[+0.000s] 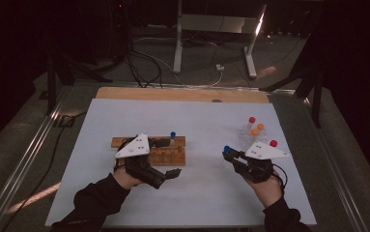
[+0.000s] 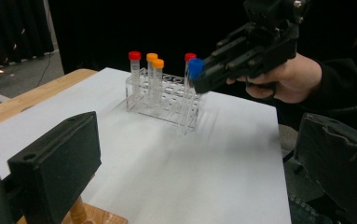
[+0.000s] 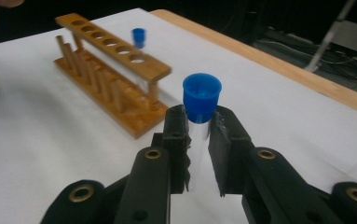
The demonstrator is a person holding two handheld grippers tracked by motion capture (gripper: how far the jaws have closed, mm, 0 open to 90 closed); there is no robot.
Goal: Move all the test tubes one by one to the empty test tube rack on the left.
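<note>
My right gripper (image 3: pixel 197 125) is shut on a clear tube with a blue cap (image 3: pixel 202 94), the cap standing just above the jaws. In the high view that gripper (image 1: pixel 230 154) is held right of centre, pointing left toward a wooden tube rack (image 1: pixel 149 151). One blue-capped tube (image 1: pixel 173 135) stands in the rack's far right end (image 3: pixel 139 36). My left gripper (image 1: pixel 168 157) hovers over the rack's right part, open wide, with nothing between its jaws (image 2: pixel 197 156). The left gripper view shows the right gripper (image 2: pixel 206 77) carrying the blue cap (image 2: pixel 195 68).
A clear plastic rack (image 1: pixel 251 135) sits at the right rear of the white mat, holding red-capped (image 2: pixel 134 56) and orange-capped tubes (image 2: pixel 157 64). The wooden table edge (image 1: pixel 182 94) runs along the back. Cables and a metal stand lie on the floor beyond.
</note>
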